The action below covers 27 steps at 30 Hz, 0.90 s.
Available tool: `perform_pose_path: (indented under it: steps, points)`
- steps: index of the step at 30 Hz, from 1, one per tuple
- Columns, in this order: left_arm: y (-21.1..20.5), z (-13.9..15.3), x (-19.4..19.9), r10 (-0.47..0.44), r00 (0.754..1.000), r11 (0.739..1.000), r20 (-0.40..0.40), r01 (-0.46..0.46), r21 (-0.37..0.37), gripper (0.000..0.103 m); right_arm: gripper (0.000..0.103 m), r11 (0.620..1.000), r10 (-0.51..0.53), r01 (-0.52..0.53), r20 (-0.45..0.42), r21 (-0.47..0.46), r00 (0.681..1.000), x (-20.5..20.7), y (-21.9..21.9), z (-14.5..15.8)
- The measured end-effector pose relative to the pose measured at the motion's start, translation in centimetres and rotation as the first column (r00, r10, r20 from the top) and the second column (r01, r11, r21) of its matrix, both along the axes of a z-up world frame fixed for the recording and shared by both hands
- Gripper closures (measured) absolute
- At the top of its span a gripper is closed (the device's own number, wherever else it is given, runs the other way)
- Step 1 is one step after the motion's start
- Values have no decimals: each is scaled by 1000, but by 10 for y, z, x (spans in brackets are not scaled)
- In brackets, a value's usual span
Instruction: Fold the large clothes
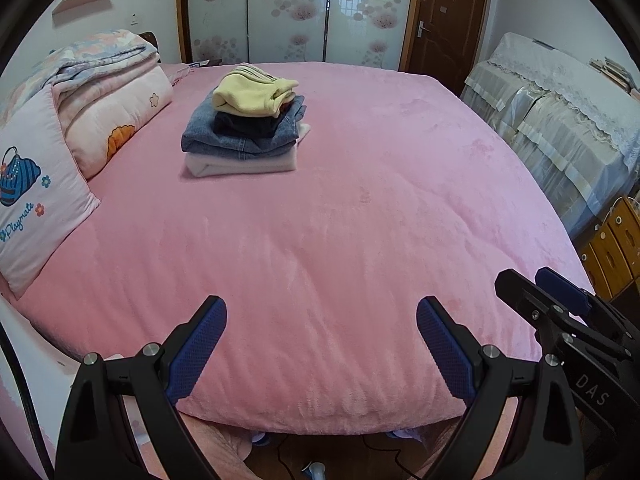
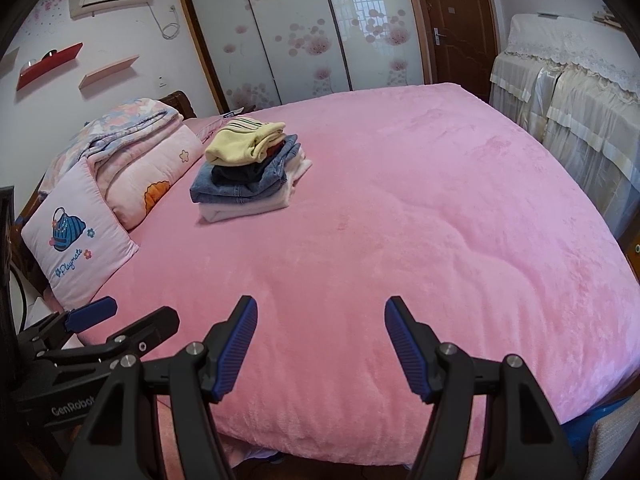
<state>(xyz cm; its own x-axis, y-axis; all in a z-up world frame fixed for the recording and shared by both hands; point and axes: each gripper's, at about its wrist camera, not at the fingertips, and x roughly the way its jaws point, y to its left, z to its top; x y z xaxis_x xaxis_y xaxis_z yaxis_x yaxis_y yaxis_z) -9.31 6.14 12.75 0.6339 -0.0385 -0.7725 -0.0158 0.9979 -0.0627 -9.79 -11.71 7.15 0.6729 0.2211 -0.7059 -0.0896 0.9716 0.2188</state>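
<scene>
While both tools hang at the near edge of the bed, neither is gripping anything: the left tool [image 1: 322,316] has its blue pads spread wide, and the right tool [image 2: 320,316] likewise stands apart over the pink blanket [image 1: 340,220]. No unfolded garment shows on the bare stretch of blanket just ahead of them.

Farther up the bed, well apart from both tools, sits the stack of folded clothes [image 1: 244,128]: a white piece at the bottom, denim and something dark above it, and a pale yellow top [image 1: 252,92] on the crown. To its left lie the Playmate pillow [image 1: 36,208] and a rolled floral quilt [image 1: 104,80]; beyond are the sliding wardrobe doors [image 1: 288,12].

The stack looks slightly uneven, its upper pieces smaller than the base. A likely slip, I judge, is adding another folded piece off-centre or brushing the pile, which would tip the yellow top sideways. The plush blanket could also bunch under a garment dragged across it.
</scene>
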Motion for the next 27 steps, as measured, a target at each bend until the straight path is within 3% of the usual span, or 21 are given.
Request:
perform_pose_path:
  steps: [27]
  points:
    - [0,-3,4,4,1000,1000,-22,-4,-6,8,36,1000,-7,7,2,-19,1000,-4,1,-2]
